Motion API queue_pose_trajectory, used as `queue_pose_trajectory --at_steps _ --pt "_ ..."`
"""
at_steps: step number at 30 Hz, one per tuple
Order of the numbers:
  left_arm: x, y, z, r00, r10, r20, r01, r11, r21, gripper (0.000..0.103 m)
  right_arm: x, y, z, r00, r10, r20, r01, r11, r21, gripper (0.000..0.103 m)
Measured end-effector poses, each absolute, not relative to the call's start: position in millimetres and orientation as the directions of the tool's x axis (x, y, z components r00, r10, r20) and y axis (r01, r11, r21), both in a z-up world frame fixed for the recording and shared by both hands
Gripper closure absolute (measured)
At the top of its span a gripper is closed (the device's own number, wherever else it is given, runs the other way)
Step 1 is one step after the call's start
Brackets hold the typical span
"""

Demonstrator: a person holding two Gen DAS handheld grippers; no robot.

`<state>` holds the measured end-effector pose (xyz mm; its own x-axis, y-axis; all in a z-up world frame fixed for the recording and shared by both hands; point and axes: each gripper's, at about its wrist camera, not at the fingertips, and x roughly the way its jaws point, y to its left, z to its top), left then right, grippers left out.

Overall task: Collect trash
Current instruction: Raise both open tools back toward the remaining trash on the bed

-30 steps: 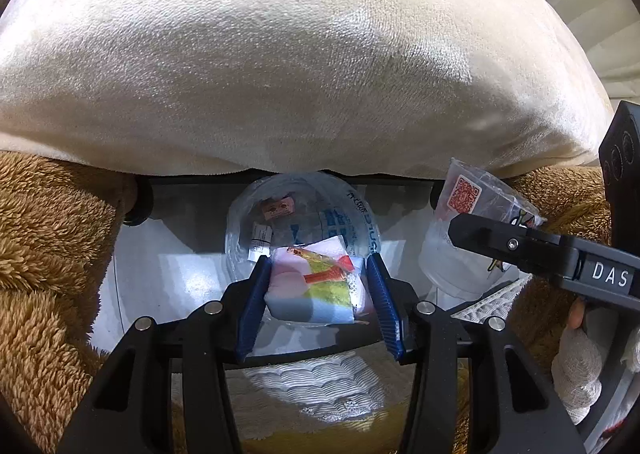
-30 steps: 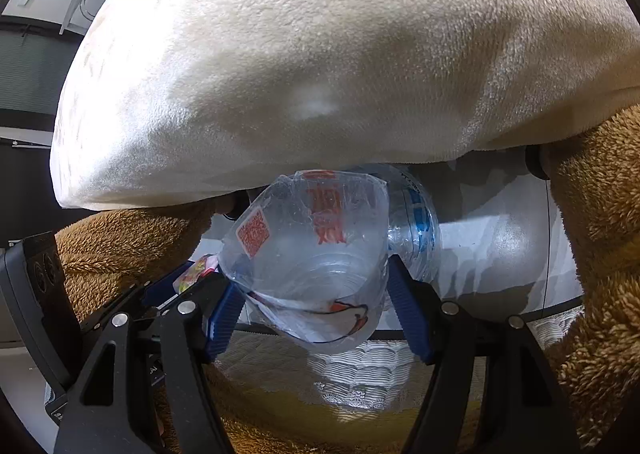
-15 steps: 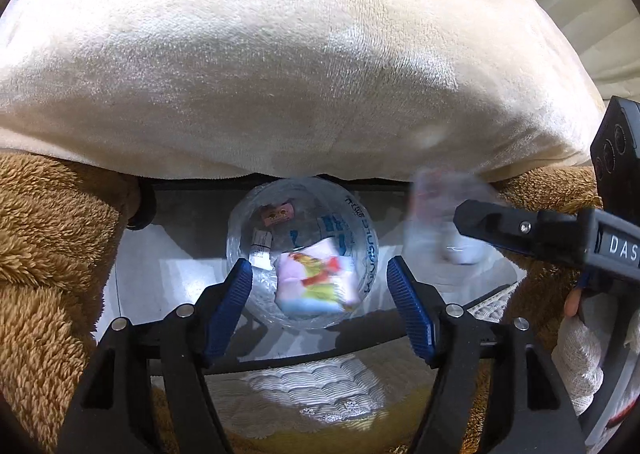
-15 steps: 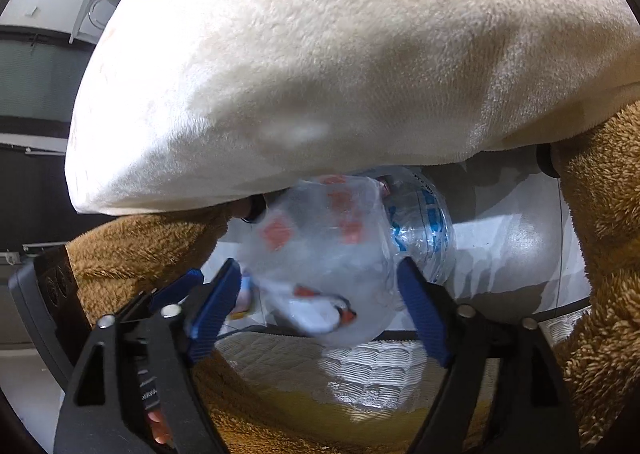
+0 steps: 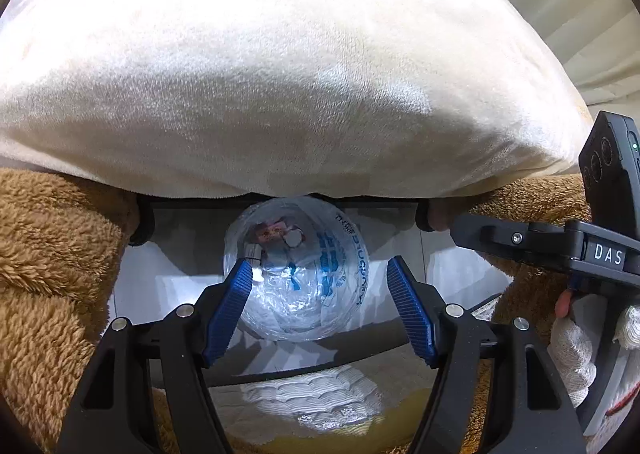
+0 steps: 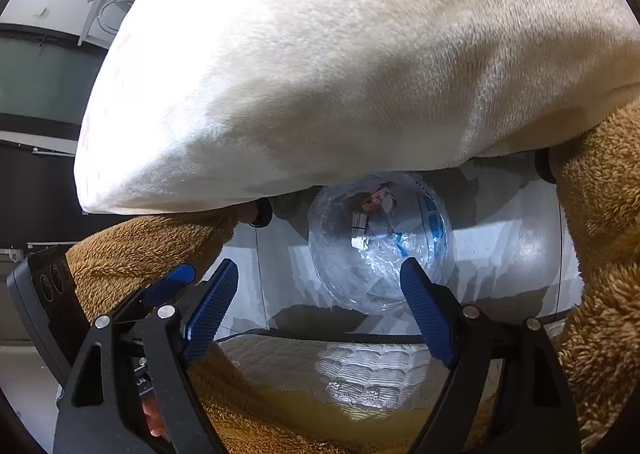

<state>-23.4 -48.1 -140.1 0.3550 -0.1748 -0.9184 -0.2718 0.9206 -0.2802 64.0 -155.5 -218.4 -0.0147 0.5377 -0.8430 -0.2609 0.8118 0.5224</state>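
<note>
Both tongs stand open and empty: the left tongs (image 5: 320, 306) and right tongs (image 6: 316, 314) hang above a clear plastic bag (image 5: 296, 270) (scraps of trash inside), which sits in a white bin (image 5: 168, 294) under the cream cushion (image 5: 280, 73)

light: bright, from 12 o'clock | glare: bag (image 5: 294, 274) | shadow: under cushion (image 5: 280, 73) | blur: none | edges: fisheye bend, dark corners

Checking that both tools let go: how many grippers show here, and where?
2. The left gripper hovers open above the clear trash bag; the right gripper hovers open beside it. Neither holds anything.
</note>
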Motion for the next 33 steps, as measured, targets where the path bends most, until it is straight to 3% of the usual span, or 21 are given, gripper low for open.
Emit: queue_pose_trajectory --at_steps 9,18,26,33 --pt "-25 -52 -120 0.415 -0.127 -0.901 -0.214 0.949 -0.232 0.034 49 -170 -162 0.183 0.638 -0.748 -0.417 0.739 0.528 0.021" --pt "-17 -34 -77 0.58 -0.16 -0.799 -0.132 0.949 -0.286 0.034 65 -166 -115 0.354 0.643 -0.679 -0.544 0.732 0.409 0.021" --pt "14 12 -40 0.685 -0.157 -0.711 -0.132 0.934 -0.333 0.034 110 -142 -96 0.398 0.627 -0.67 -0.59 0.734 0.337 0.021" --pt "52 38 -24 0.709 -0.117 -0.695 -0.136 0.945 -0.297 0.034 156 -113 -85 0.454 0.6 -0.659 -0.628 0.74 0.241 0.021"
